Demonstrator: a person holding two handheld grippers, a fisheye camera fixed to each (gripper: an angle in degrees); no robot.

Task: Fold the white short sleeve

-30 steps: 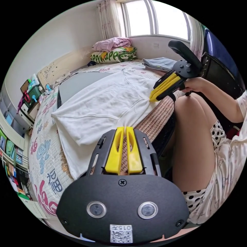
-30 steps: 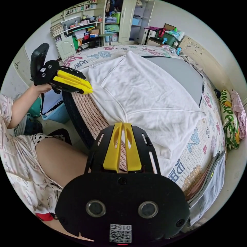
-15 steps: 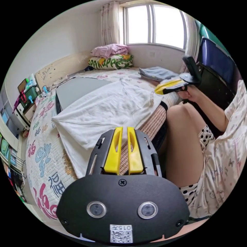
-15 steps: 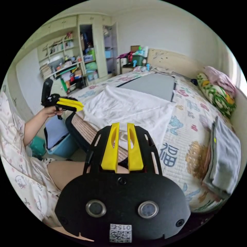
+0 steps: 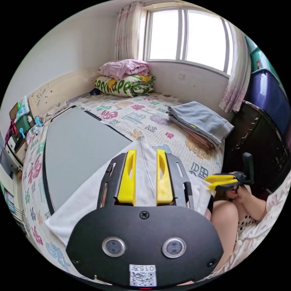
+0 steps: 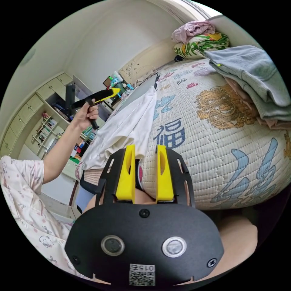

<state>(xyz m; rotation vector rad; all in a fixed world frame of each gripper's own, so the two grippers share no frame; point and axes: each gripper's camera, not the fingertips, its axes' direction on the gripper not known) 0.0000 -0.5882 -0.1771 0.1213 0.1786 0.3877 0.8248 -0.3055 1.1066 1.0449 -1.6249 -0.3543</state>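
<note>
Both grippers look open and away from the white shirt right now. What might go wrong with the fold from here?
Two risks, both guesses. The white shirt lies at the bed's edge, part of it bunched near the side, so it may slide off or lose its fold. The left gripper and right gripper both stand open, holding nothing; re-gripping the loose cloth could catch a single layer and drag the fold apart.

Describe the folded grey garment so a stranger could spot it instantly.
Start at the window, then drop to the patterned bed below it. Near the bed's edge lies the folded grey garment, topping a small stack; unlike the white shirt, it is grey and neatly folded.
</note>
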